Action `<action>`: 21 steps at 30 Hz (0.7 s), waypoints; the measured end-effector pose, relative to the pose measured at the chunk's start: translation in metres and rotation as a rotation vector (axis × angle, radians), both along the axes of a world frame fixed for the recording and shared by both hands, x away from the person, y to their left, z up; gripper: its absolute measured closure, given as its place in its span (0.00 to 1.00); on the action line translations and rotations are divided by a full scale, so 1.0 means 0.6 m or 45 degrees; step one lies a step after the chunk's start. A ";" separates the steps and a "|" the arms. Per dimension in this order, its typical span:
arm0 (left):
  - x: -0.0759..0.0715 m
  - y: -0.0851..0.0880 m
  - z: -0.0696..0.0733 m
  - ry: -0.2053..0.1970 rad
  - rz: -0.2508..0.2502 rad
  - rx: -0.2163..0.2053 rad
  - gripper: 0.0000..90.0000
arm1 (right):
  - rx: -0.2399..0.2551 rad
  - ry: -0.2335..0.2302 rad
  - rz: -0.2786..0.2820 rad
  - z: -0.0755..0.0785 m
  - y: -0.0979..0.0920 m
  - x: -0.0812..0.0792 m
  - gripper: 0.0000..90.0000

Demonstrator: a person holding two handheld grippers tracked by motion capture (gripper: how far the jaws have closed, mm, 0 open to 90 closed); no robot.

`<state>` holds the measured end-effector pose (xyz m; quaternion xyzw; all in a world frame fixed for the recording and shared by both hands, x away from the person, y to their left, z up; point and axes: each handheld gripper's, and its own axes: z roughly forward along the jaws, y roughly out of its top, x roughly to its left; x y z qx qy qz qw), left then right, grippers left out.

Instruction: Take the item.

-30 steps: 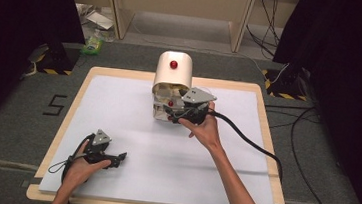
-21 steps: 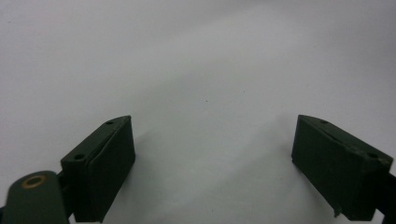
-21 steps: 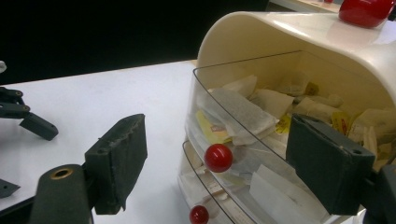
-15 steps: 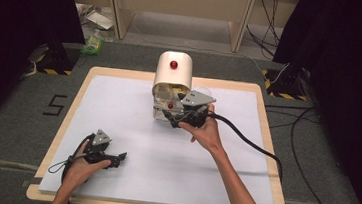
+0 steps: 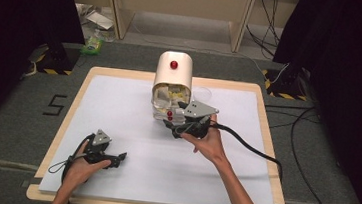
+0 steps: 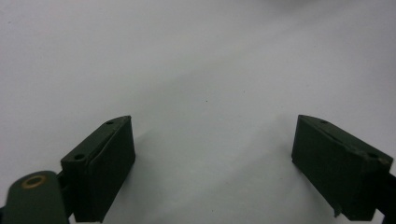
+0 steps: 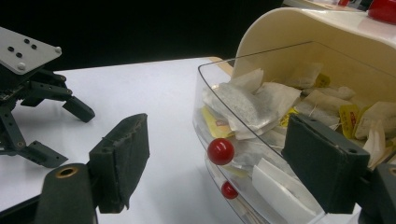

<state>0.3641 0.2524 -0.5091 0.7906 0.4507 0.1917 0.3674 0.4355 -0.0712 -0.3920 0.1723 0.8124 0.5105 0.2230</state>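
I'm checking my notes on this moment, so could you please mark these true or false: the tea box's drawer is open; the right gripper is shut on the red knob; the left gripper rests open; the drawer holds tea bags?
1. The drawer of the tea box is open: true.
2. The right gripper is shut on the red knob: false; its jaws stand open around it.
3. The left gripper is open: true.
4. The drawer is empty: false; tea bags fill it.

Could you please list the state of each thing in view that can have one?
Tea bag dispenser: clear drawer pulled open, holding tea bags.
Right gripper: open, at the drawer's red knob.
Left gripper: open, empty, low over the white tabletop.
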 end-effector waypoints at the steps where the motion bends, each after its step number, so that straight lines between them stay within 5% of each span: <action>1: 0.000 0.000 0.000 0.000 0.000 0.001 0.14 | -0.002 0.001 -0.001 0.000 0.000 0.000 0.26; 21: 0.000 0.000 0.000 0.000 0.000 0.000 0.14 | -0.033 0.008 0.024 0.000 -0.002 -0.025 0.26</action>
